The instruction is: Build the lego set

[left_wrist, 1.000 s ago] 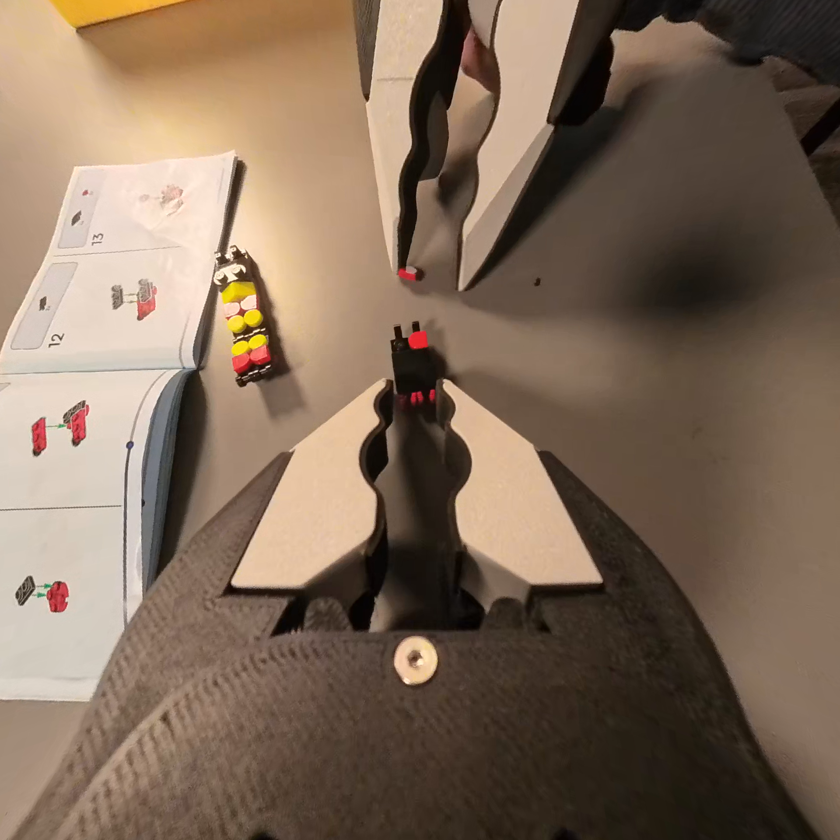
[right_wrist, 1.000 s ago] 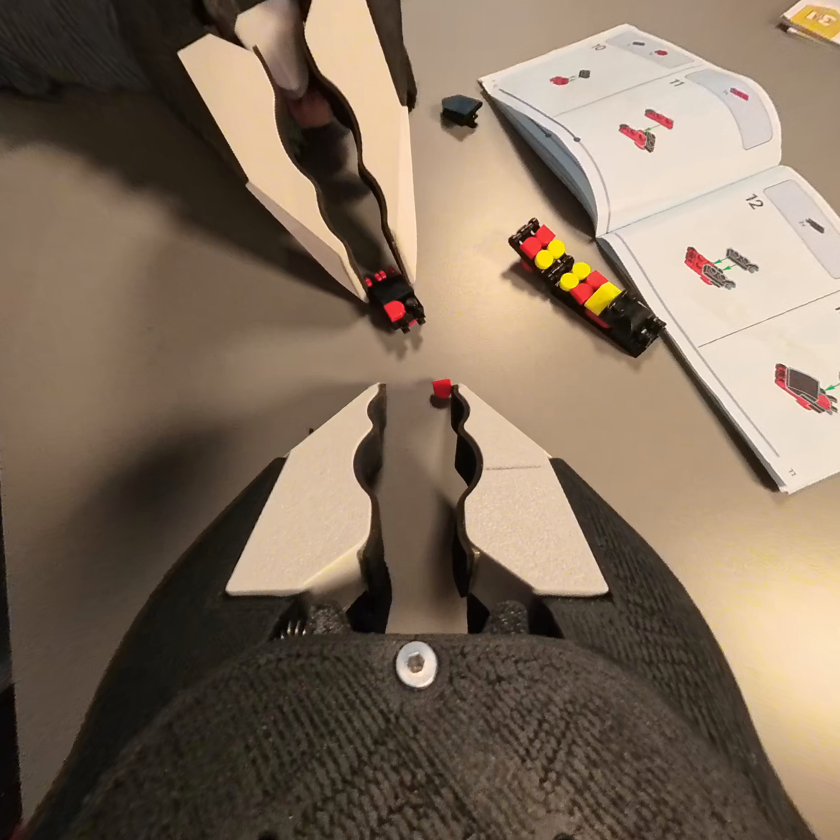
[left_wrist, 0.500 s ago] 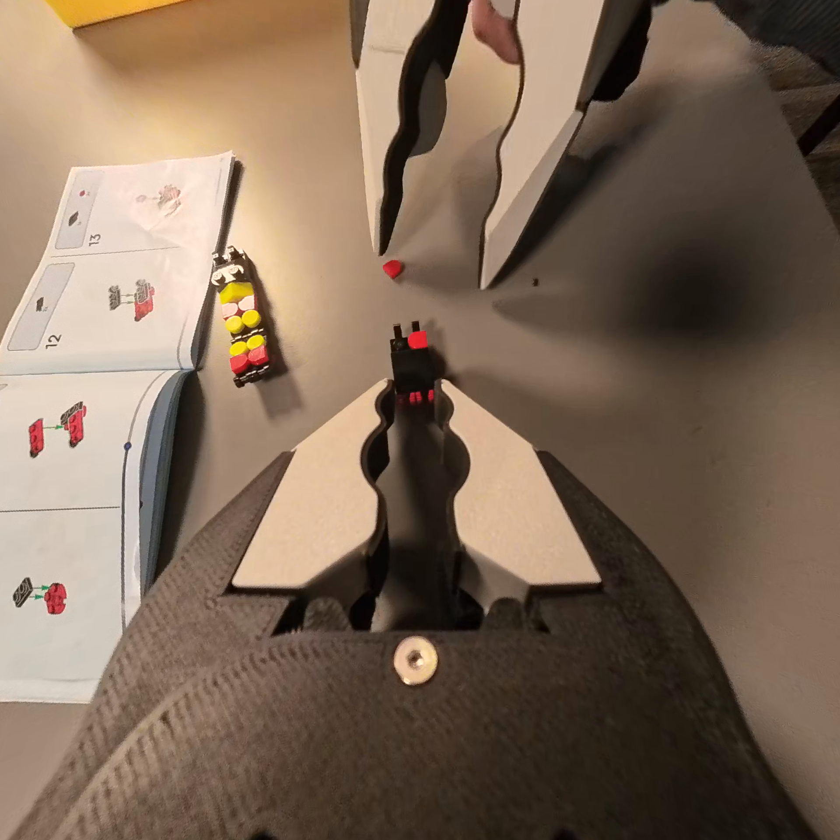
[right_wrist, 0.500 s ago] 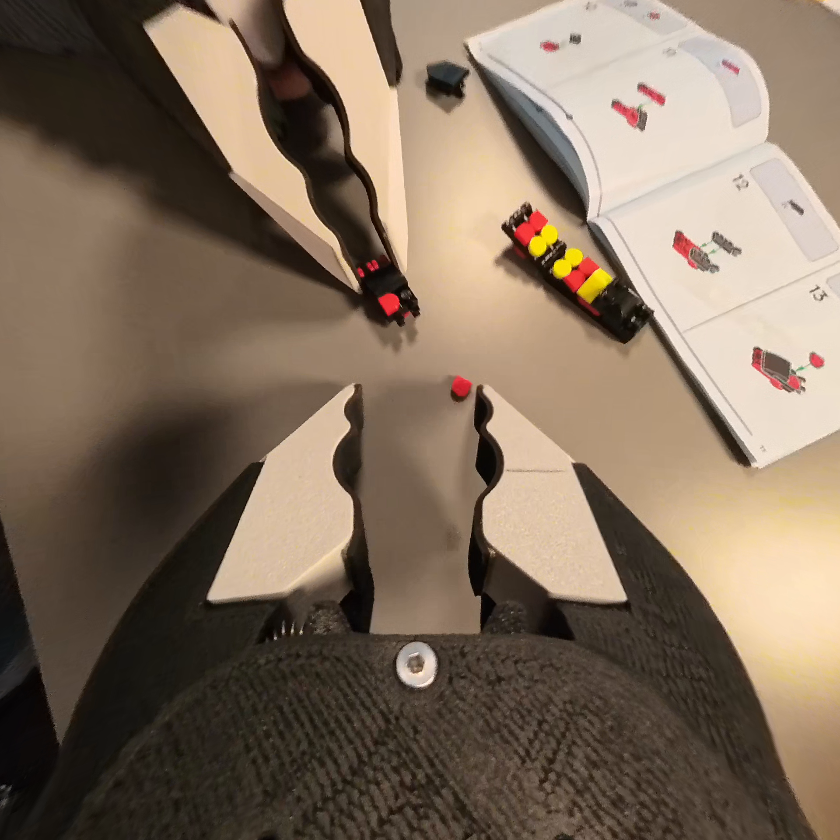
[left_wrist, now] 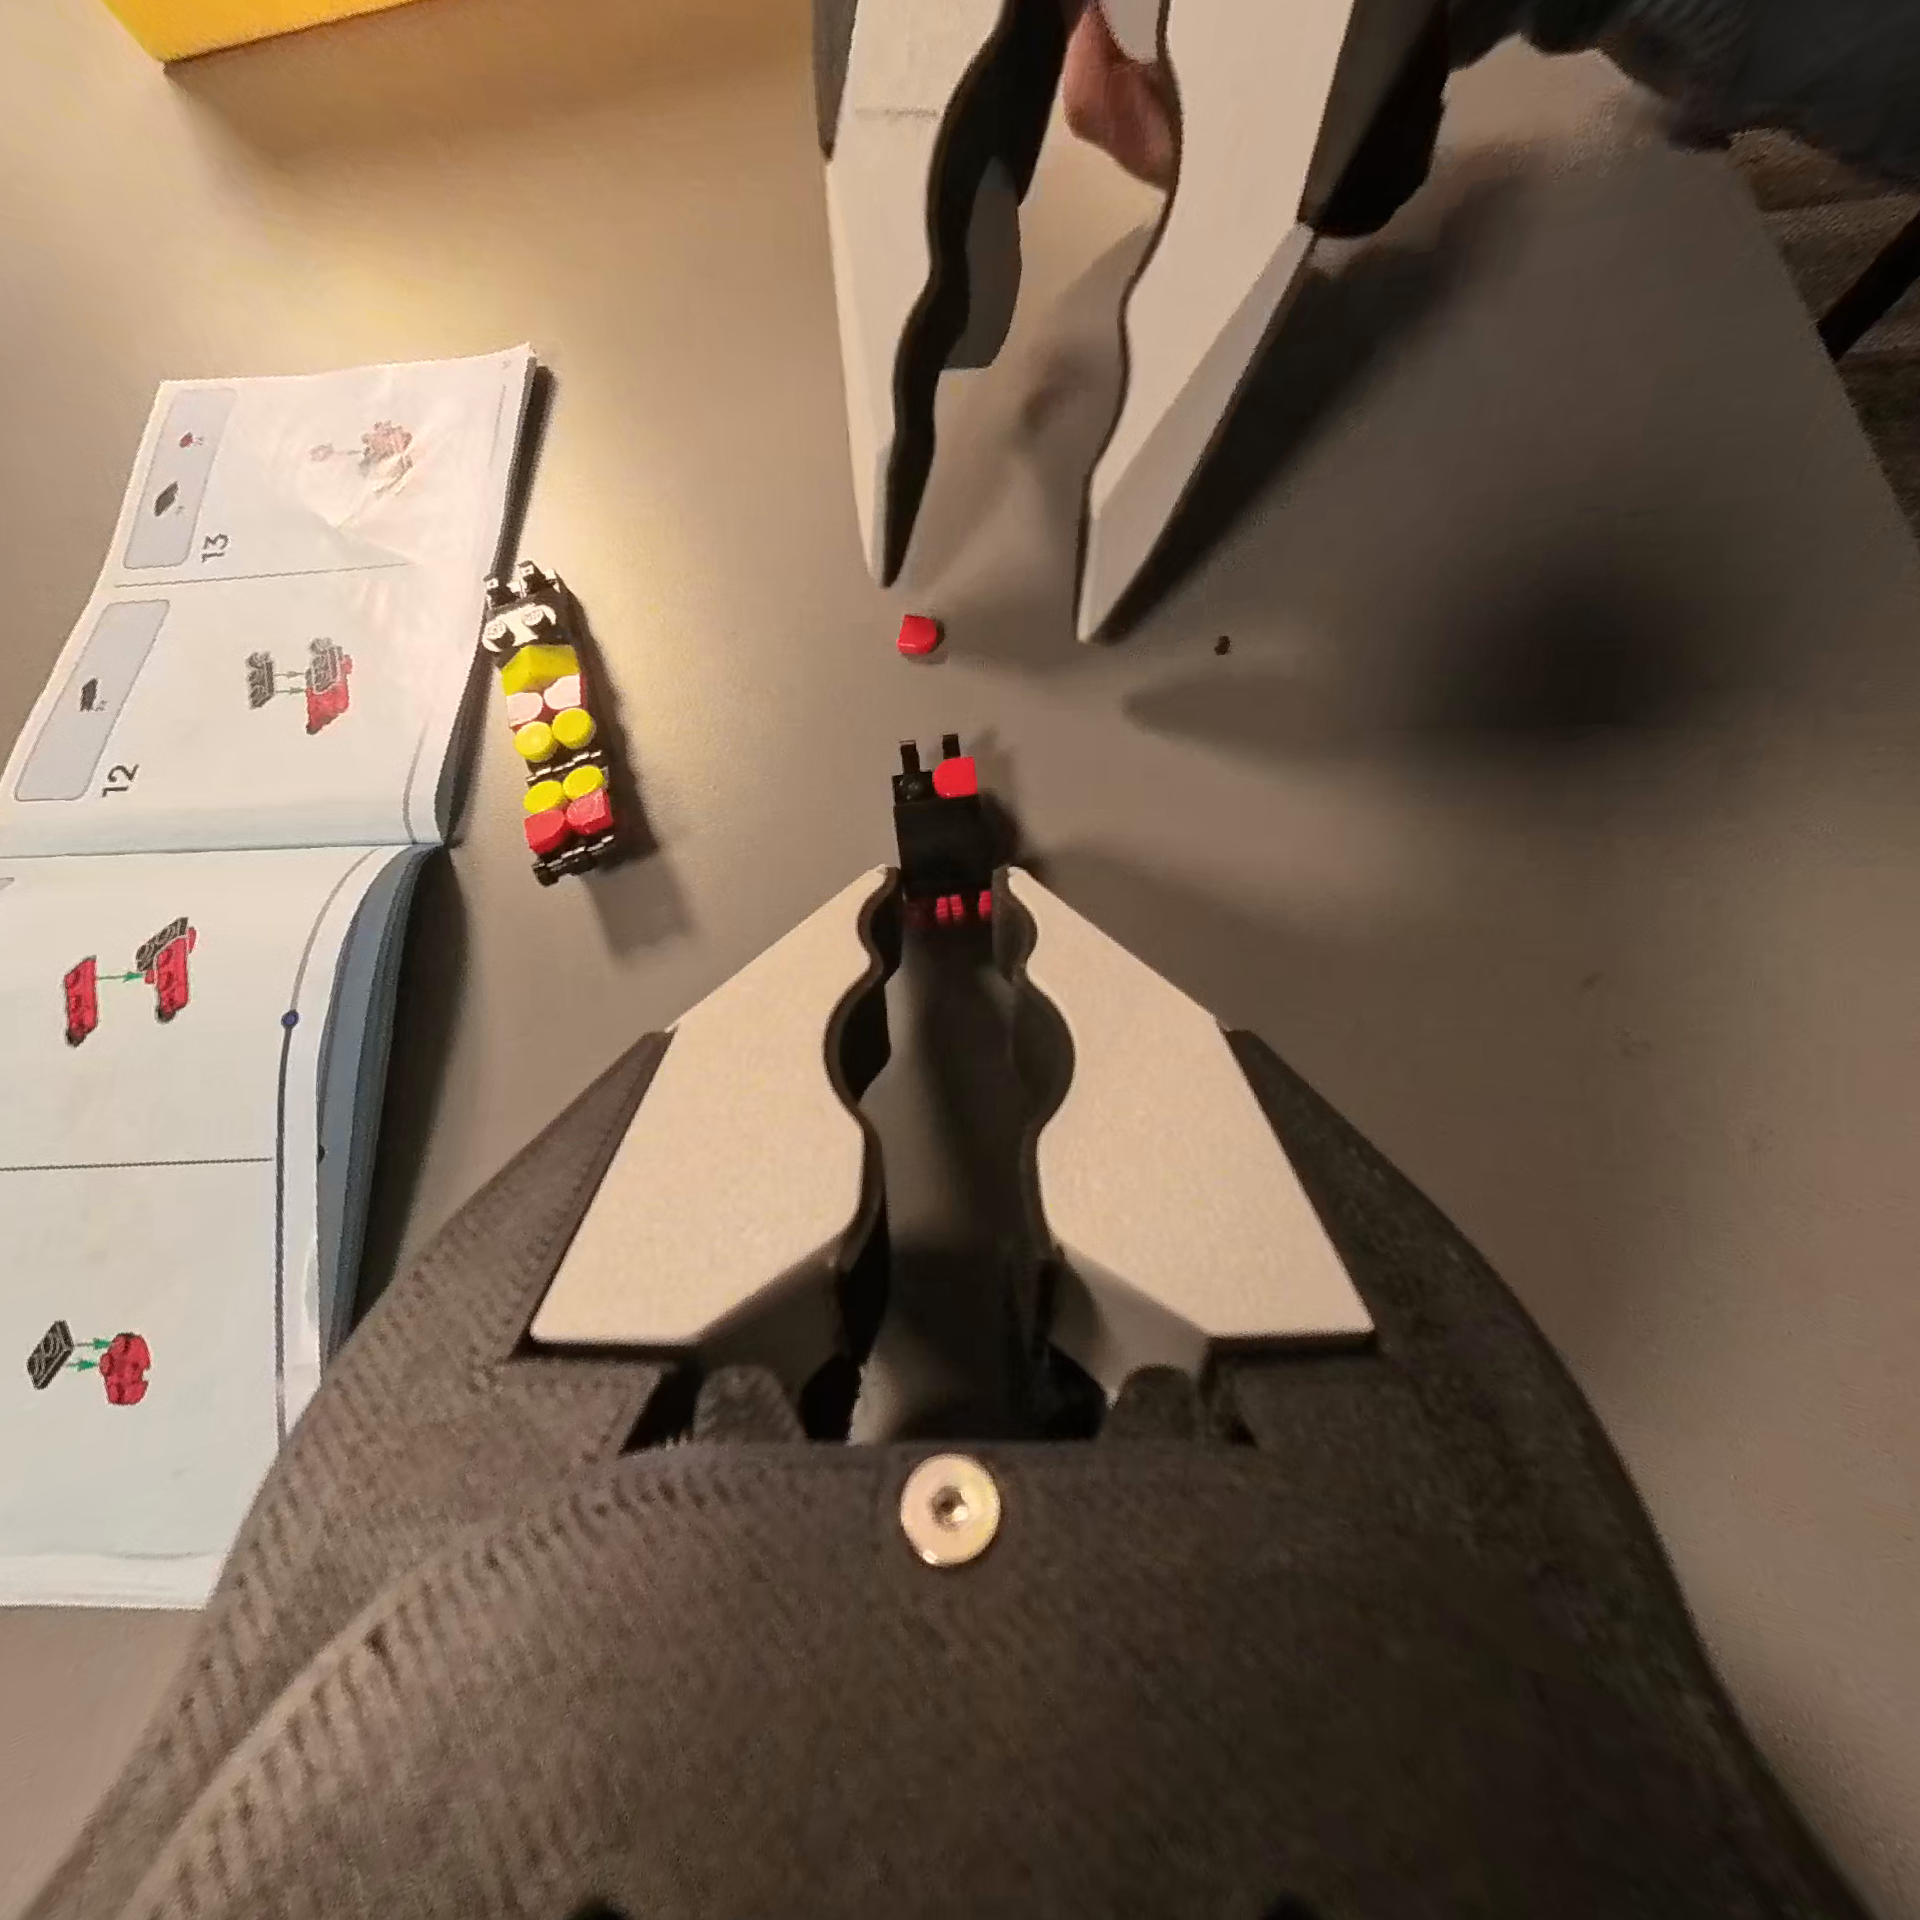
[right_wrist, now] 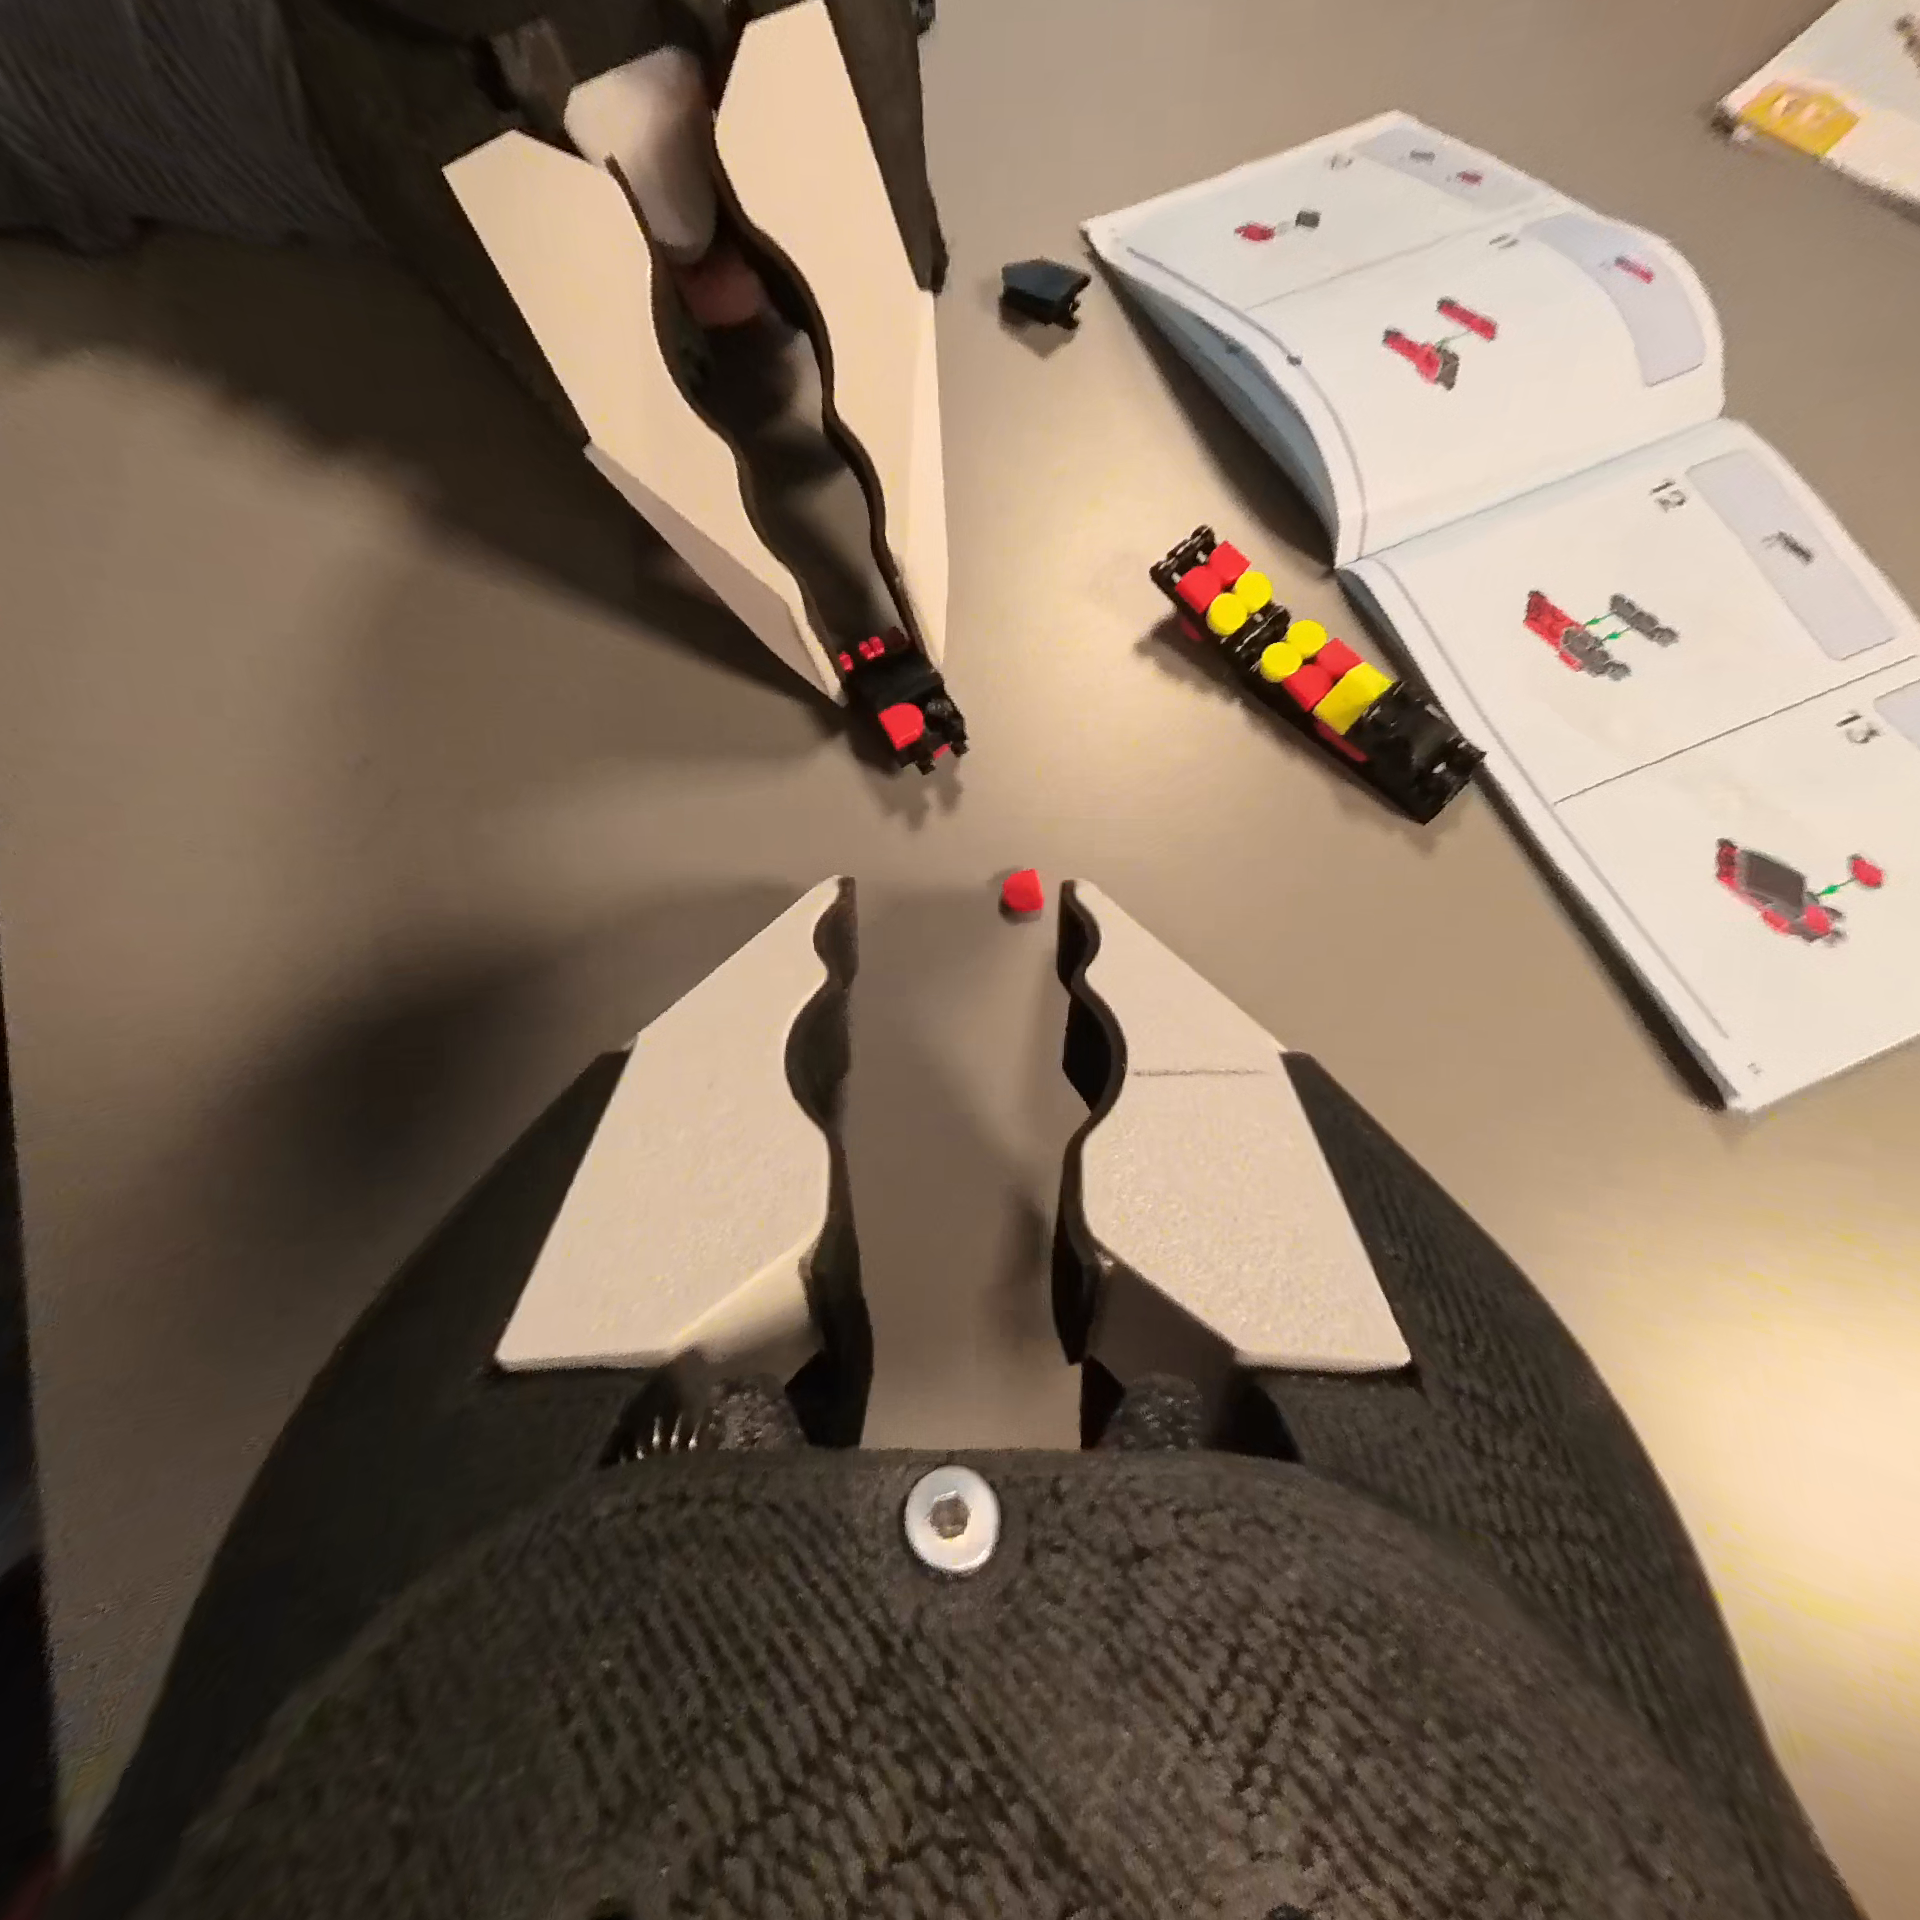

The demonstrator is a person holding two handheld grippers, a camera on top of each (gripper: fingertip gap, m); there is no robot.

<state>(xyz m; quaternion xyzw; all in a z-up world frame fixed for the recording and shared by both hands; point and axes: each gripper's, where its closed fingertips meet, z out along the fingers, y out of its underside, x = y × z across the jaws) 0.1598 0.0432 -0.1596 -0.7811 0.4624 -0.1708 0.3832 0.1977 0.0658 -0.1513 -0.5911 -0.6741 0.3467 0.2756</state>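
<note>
Your light is warm and dim, so the counter (left_wrist: 1558, 1039) reads brownish. Soft, broad shadows spread beside each tool. Your wide lenses bend the edges, the far tool (left_wrist: 987, 613) is motion-blurred, and the booklet (right_wrist: 1558, 468) looks soft with mild glare.

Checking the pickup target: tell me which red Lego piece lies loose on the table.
The small red piece just off the open right gripper's fingers. The other reds are attached: one on the black assembly in the left gripper, others on the long build.

Two close, opposed wrist views, sharing one tabletop (left_wrist: 312, 208).
</note>
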